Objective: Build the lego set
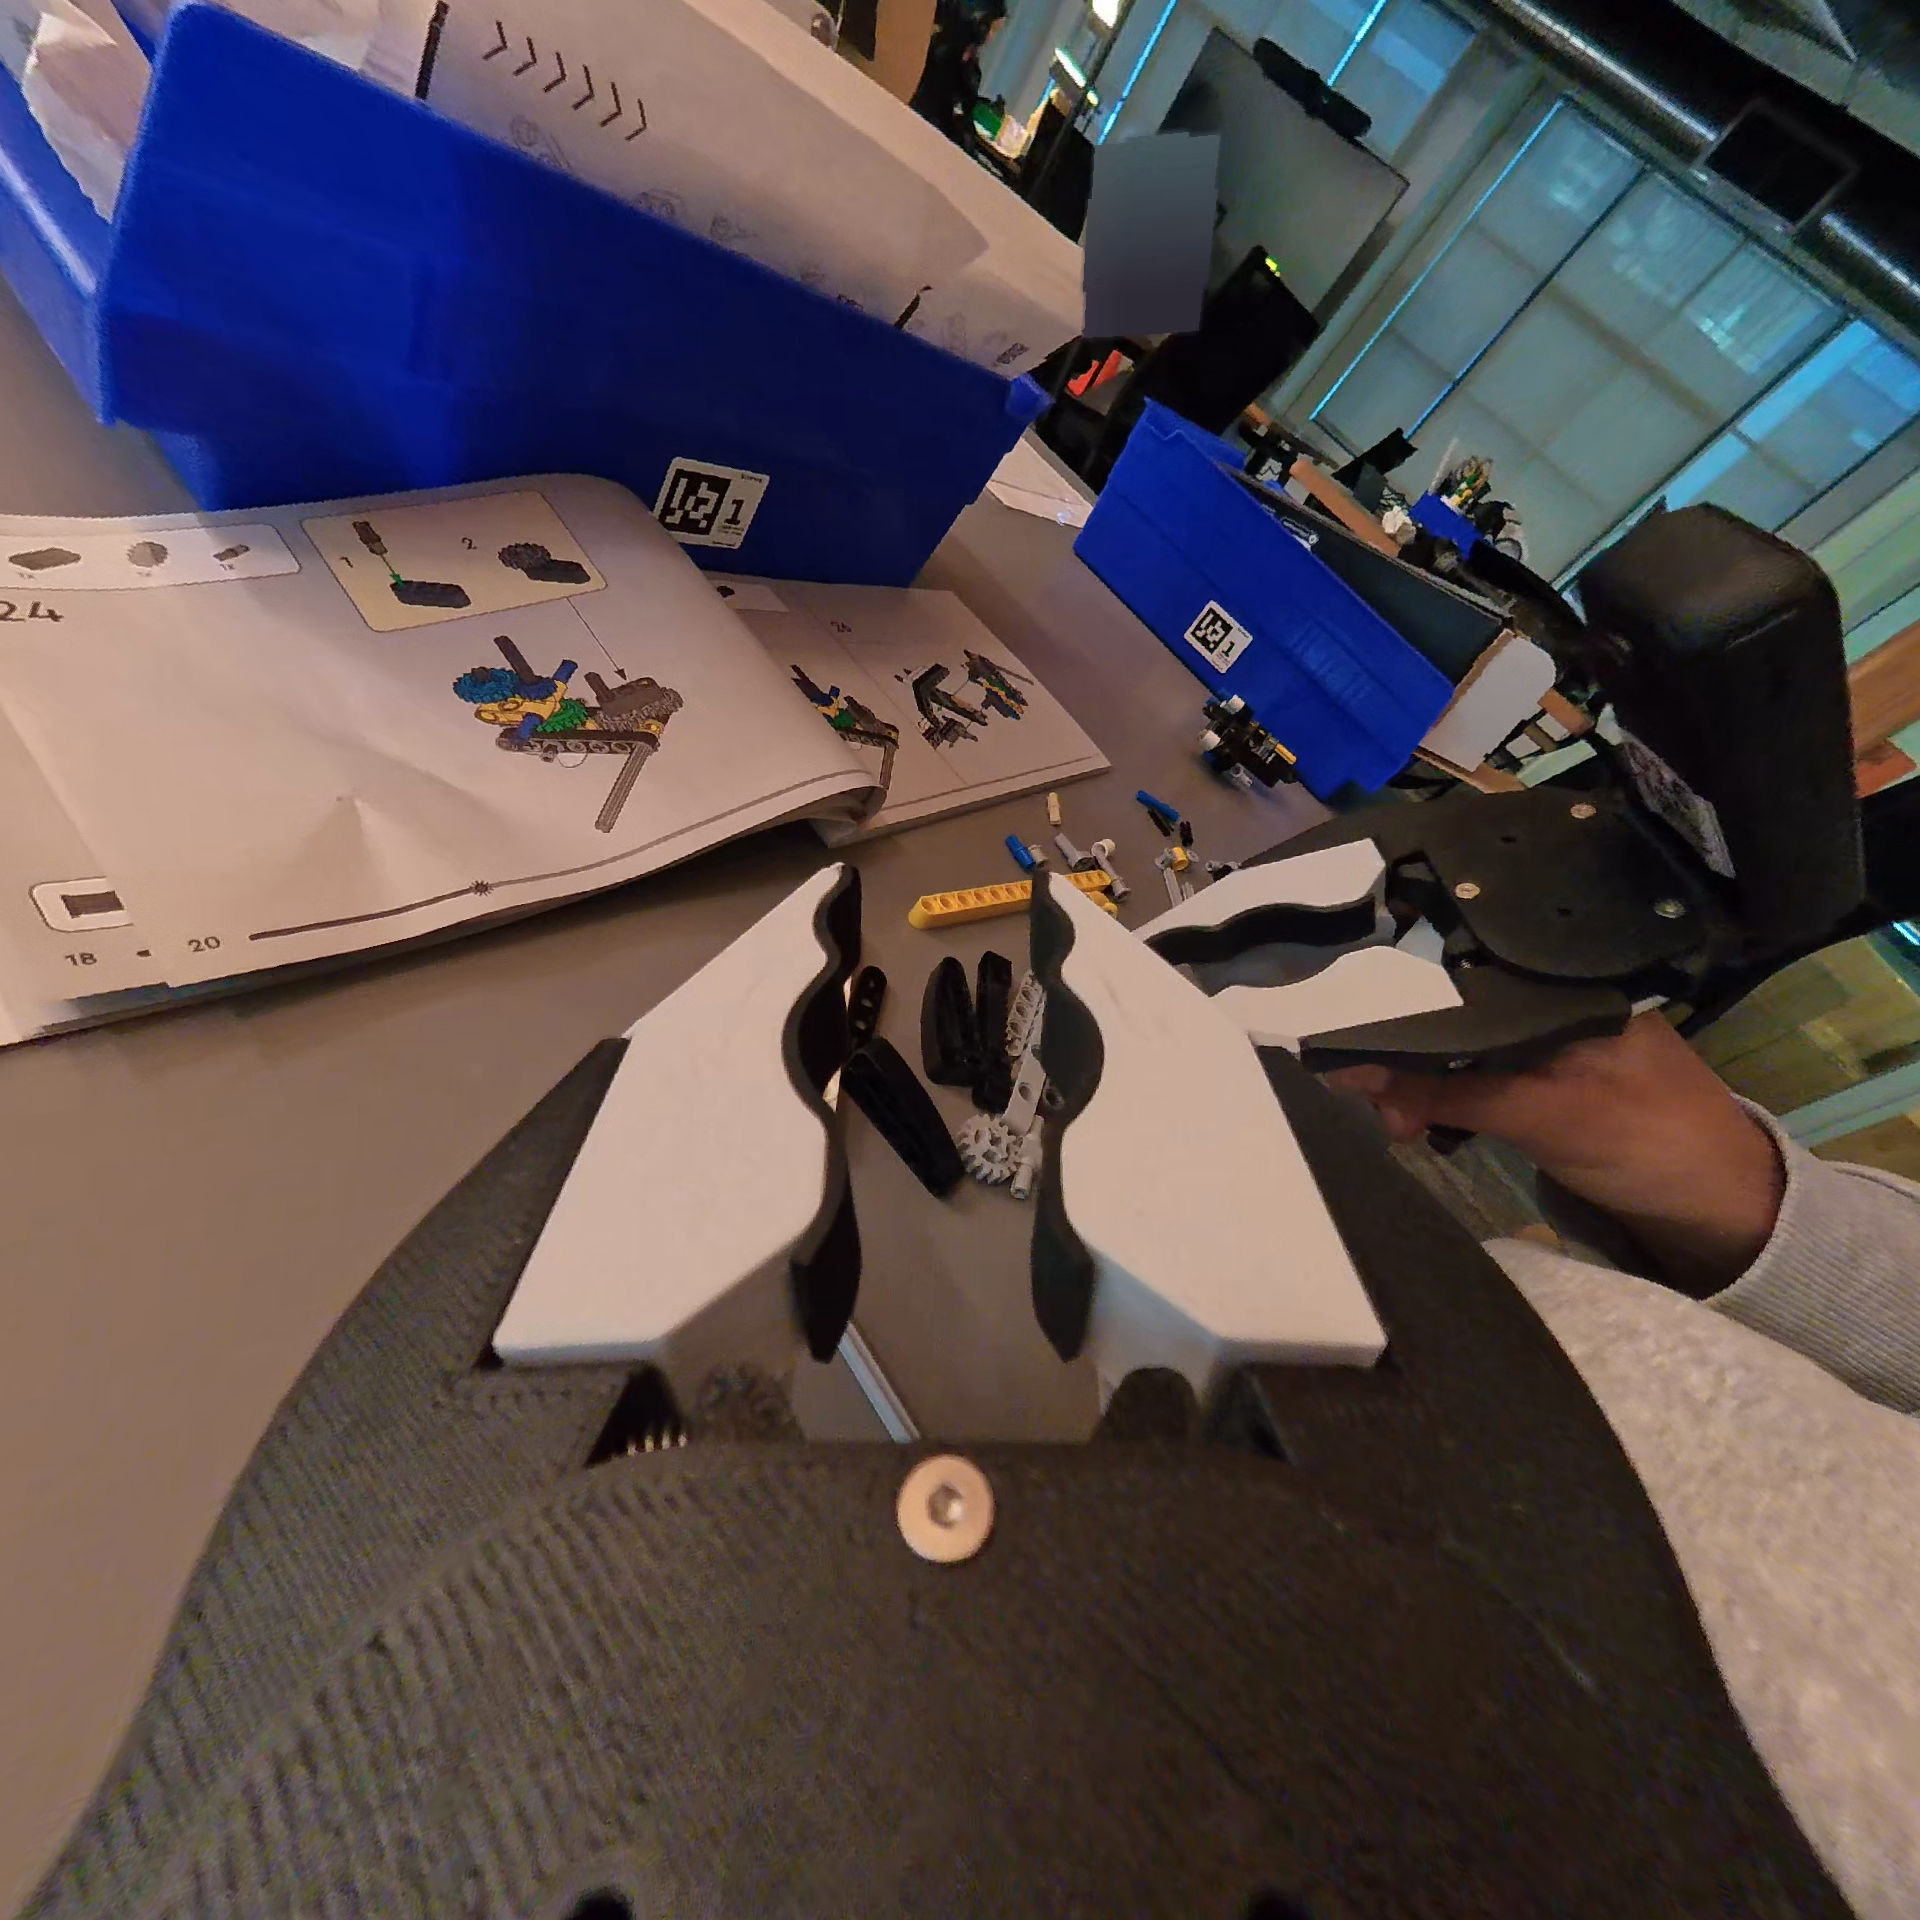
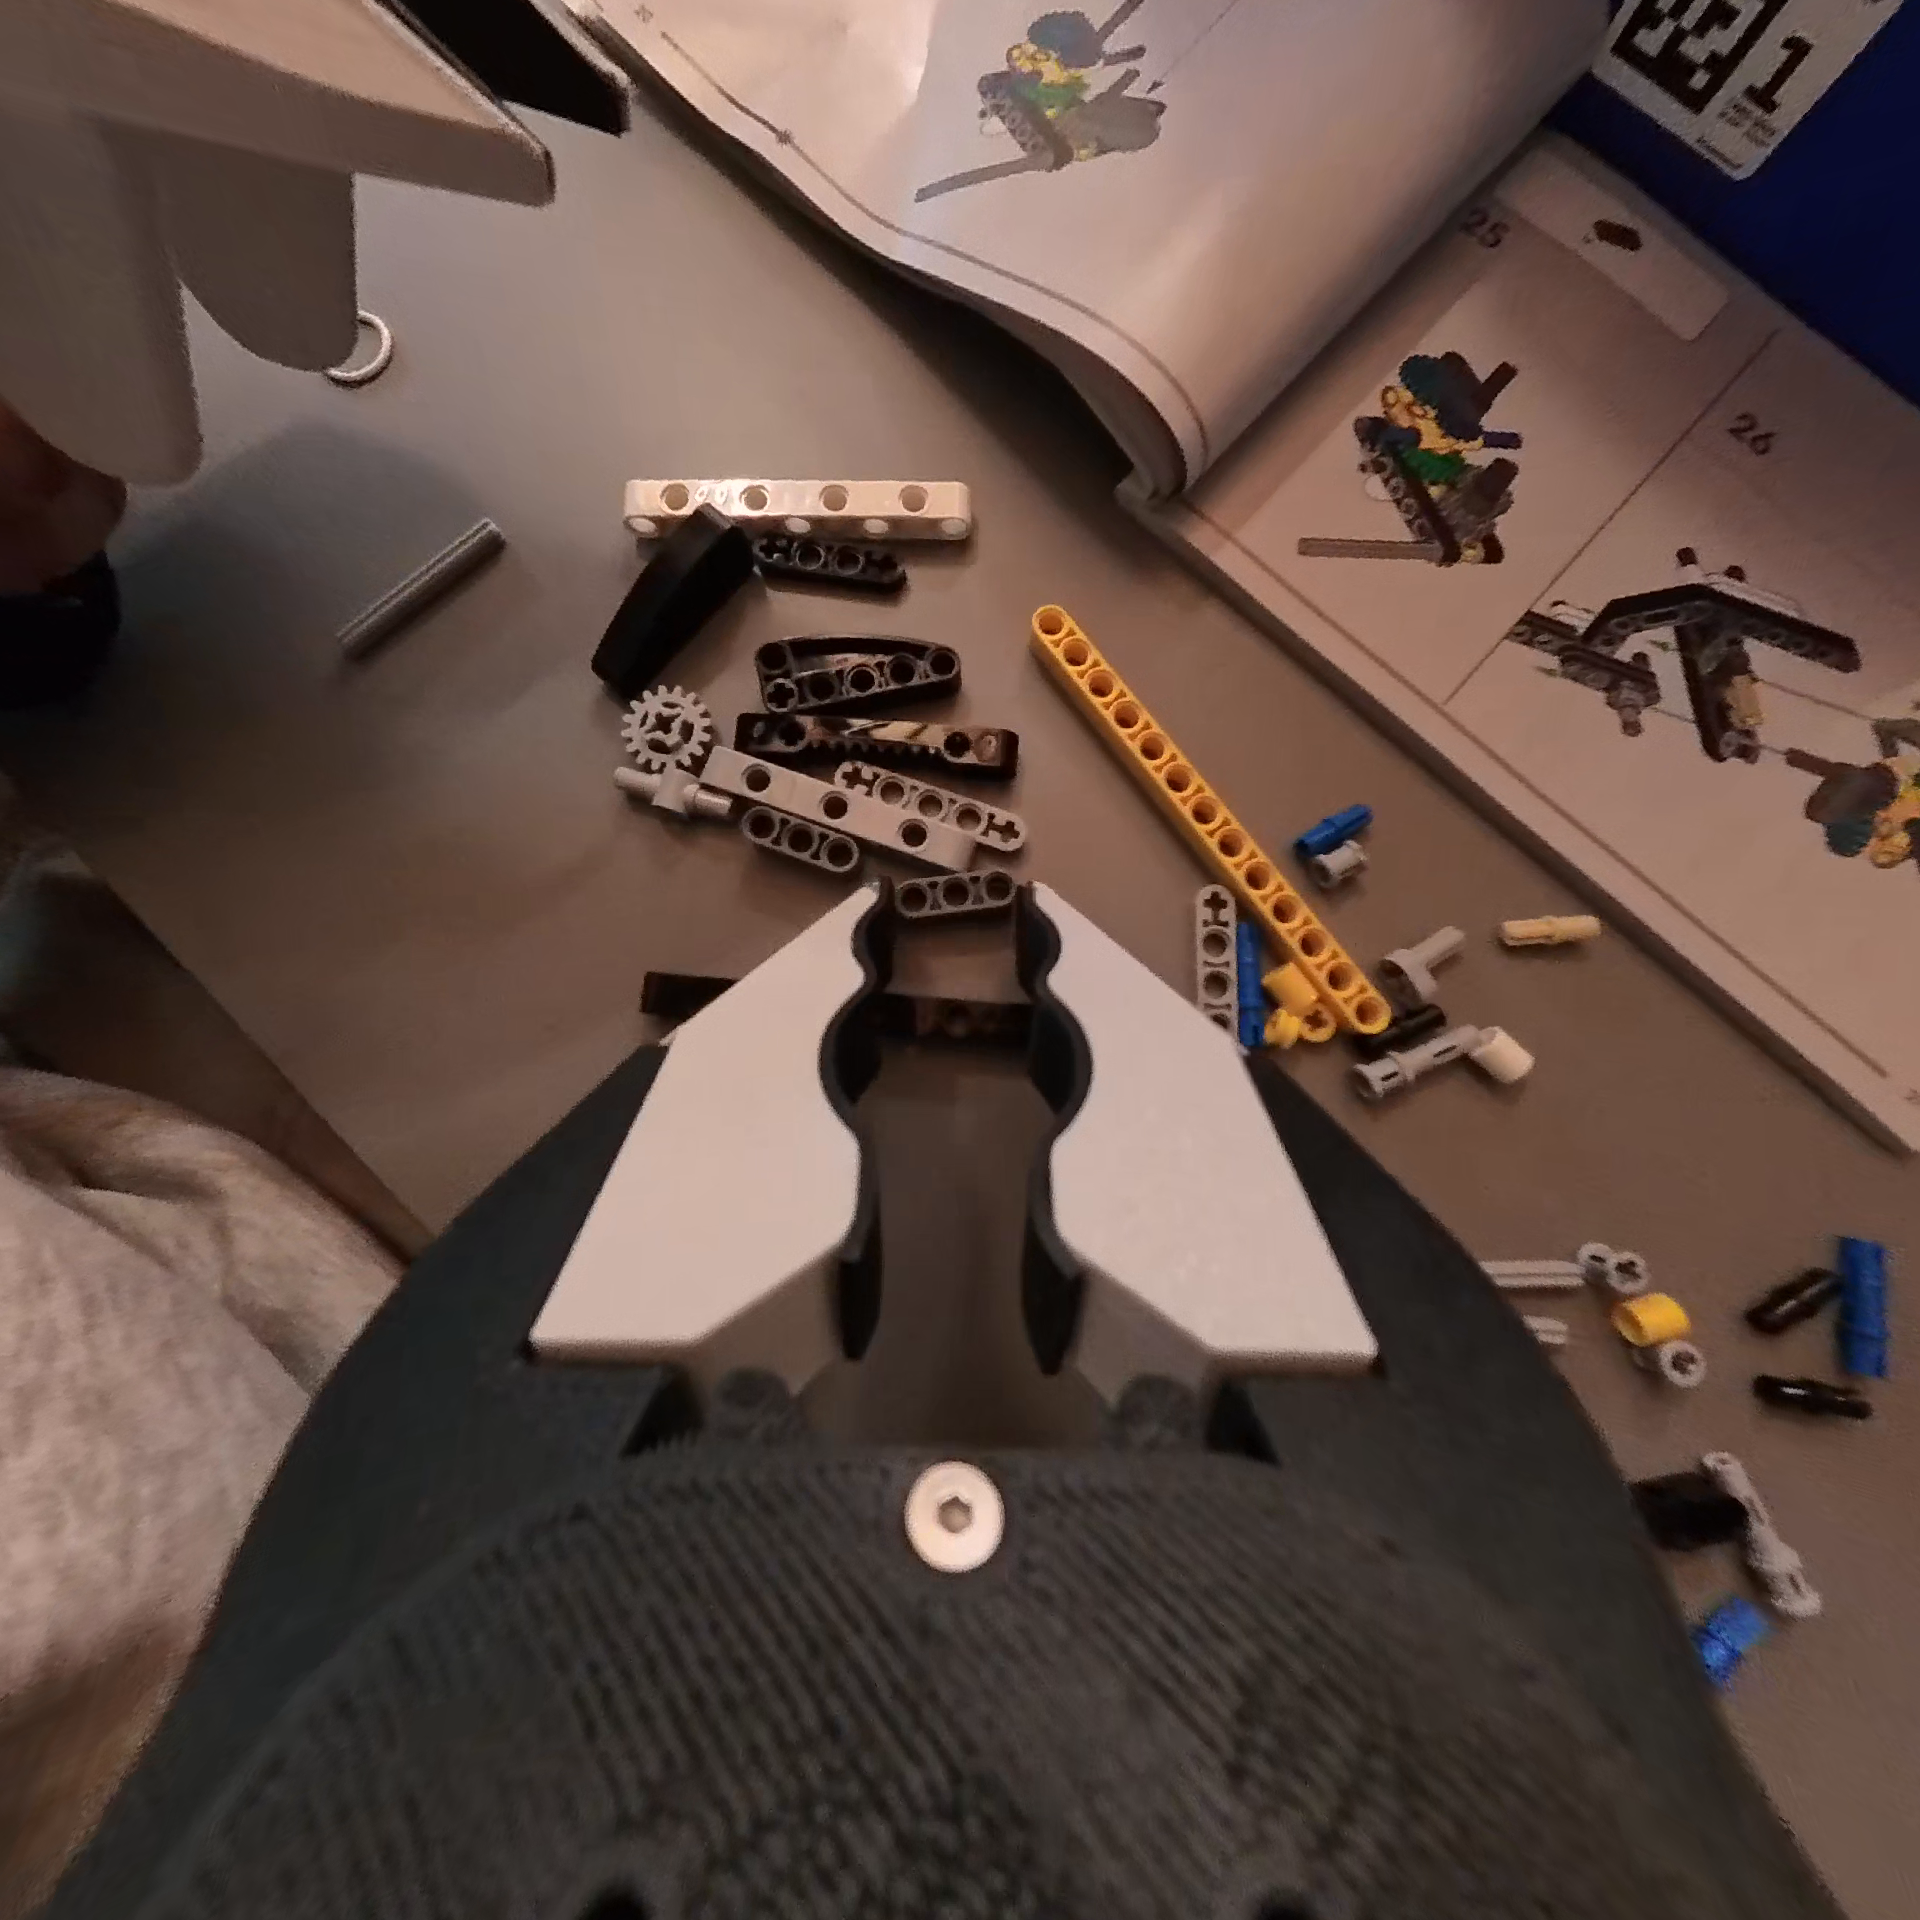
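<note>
My left gripper (image 1: 945,904) is open and empty, low over a cluster of black beams (image 1: 966,1018) and a grey gear (image 1: 987,1143) on the grey table. My right gripper (image 2: 956,909) has its fingertips against both ends of a short dark grey three-hole beam (image 2: 956,894) and appears shut on it, just over the table. The right gripper also shows in the left wrist view (image 1: 1174,940), held by a hand. Loose parts lie ahead: a long yellow beam (image 2: 1205,821), a white beam (image 2: 795,509), black curved beams (image 2: 857,670), a gear (image 2: 668,727) and a grey axle (image 2: 421,587).
An open instruction booklet (image 1: 416,727) lies to the left and behind the parts, also in the right wrist view (image 2: 1558,468). Two blue bins (image 1: 468,312) (image 1: 1278,644) stand behind it. A small partial assembly (image 1: 1242,738) sits by the far bin. Small pins and connectors (image 2: 1652,1325) are scattered right. My hands' fingertips stand some 11 cm from each other. About 5 cm separates my right fingertips from the grey gear (image 1: 987,1143). The right camera catches it too, in the right wrist view (image 2: 684,736). About 9 cm separates my left fingertips from the grey axle (image 2: 421,587).
</note>
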